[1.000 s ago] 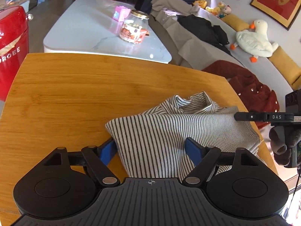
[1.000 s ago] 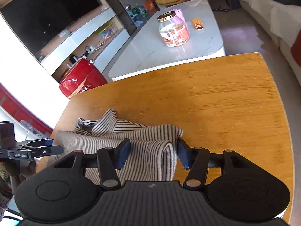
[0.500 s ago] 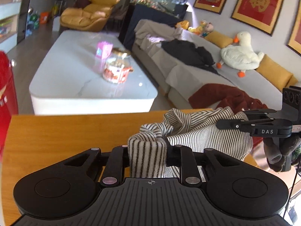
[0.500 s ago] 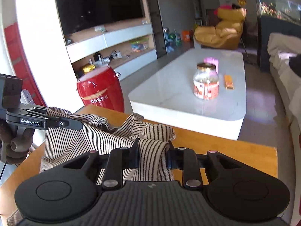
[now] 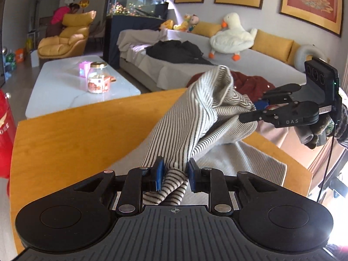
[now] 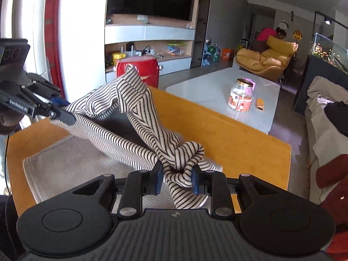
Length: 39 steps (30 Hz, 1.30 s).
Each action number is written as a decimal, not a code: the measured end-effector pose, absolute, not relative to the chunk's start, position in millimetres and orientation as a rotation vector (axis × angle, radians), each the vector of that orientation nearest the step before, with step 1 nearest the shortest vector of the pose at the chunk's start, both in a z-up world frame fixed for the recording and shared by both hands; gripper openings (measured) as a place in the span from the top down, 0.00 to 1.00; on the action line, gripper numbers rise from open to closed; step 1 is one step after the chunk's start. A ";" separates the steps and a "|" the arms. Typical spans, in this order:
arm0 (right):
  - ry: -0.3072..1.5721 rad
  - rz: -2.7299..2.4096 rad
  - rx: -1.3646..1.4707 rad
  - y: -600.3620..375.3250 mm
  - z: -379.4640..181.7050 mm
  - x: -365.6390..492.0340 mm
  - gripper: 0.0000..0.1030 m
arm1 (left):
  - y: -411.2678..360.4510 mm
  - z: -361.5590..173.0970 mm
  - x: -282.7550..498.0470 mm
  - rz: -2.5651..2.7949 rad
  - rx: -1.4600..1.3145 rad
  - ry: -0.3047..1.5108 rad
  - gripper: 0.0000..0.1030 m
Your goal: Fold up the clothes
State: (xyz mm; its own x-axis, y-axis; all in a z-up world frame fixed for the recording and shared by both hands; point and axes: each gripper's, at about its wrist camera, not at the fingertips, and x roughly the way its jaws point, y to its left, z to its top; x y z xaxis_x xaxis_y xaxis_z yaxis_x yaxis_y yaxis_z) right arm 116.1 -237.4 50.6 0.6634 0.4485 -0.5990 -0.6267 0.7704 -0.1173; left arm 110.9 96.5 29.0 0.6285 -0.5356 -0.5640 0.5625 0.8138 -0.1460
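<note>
A black-and-white striped top (image 5: 195, 117) hangs between my two grippers above the wooden table (image 5: 65, 141). My left gripper (image 5: 174, 174) is shut on a bunched fold of it. In the same view my right gripper (image 5: 250, 113) pinches the far end of the cloth at the right. The right wrist view shows my right gripper (image 6: 177, 176) shut on a bunched part of the striped top (image 6: 134, 100), with the left gripper (image 6: 63, 111) gripping the other end at the left. The garment's lower part (image 6: 76, 165) still lies flat on the table (image 6: 239, 134).
Behind the table stands a white coffee table (image 5: 61, 80) with a glass jar (image 5: 96, 78). A red drum-shaped container (image 6: 139, 69) is at the table's far left. On the grey sofa (image 5: 250, 63) lie dark clothes, a red garment and a plush duck. A person leans over a yellow armchair (image 6: 267, 58).
Both grippers closed on the striped top and lifted it off the table. The cloth, flat a second ago, now hangs stretched between them, and both views have tilted up toward the room.
</note>
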 end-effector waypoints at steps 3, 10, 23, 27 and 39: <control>0.623 0.571 -0.378 -236.4 28.8 87.4 0.76 | 101.0 16.8 92.3 -0.600 0.054 0.657 0.70; 0.653 0.493 -0.328 -264.9 27.5 50.1 0.72 | 136.4 5.5 65.9 -0.507 -0.043 0.744 0.52; 0.671 0.457 0.153 -287.1 33.7 96.9 0.31 | 147.5 -2.8 80.7 -0.471 -0.379 0.756 0.12; 0.753 0.468 0.167 -263.8 -4.0 122.6 0.32 | 126.7 -23.4 95.1 -0.446 -0.356 0.810 0.12; 0.594 0.487 0.158 -260.4 34.9 114.2 0.70 | 107.0 13.1 100.0 -0.460 -0.283 0.722 0.69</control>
State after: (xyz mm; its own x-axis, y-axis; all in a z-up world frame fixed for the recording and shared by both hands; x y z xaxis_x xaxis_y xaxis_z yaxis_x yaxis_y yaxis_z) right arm 114.2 -260.4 34.9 0.7200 0.4831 -0.4982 -0.3939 0.8756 0.2798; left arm 100.0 107.0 13.1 0.6576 -0.4954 -0.5676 0.3044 0.8639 -0.4013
